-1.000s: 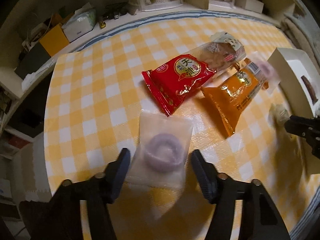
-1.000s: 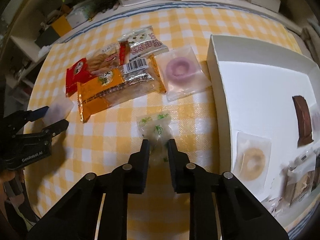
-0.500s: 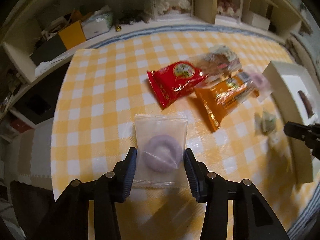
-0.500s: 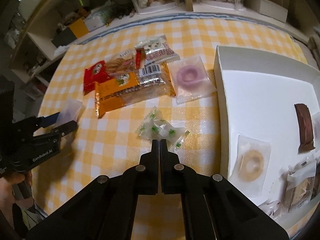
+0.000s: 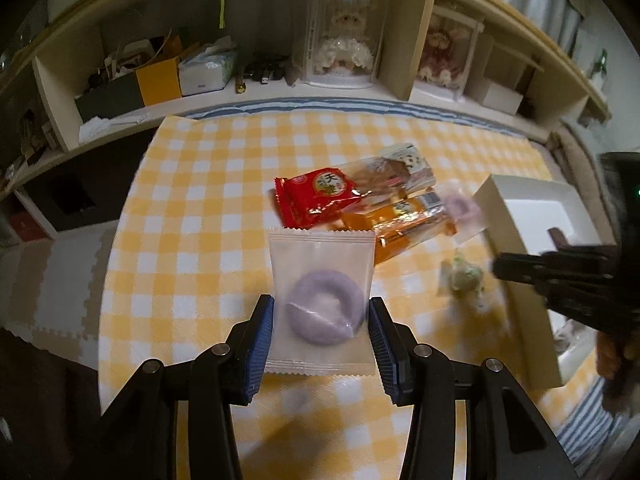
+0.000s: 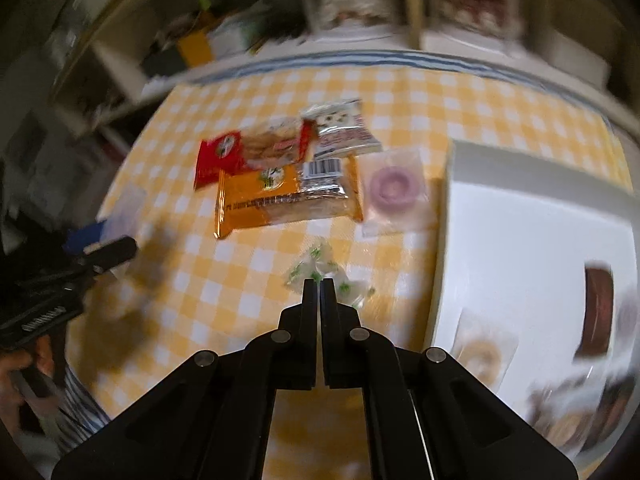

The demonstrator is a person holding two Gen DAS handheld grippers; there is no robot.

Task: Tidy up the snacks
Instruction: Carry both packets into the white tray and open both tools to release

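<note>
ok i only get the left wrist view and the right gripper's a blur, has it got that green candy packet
Observer: Yes. The right wrist view shows the right gripper with its fingers shut on the near edge of the green-printed packet.
Operator: whats in the white box
Observer: A tan ring pastry in a clear wrapper lies in the white box, close to its left wall.
Operator: anything else in there
Observer: More wrapped snacks sit in its near right corner, too blurred to name.
</note>
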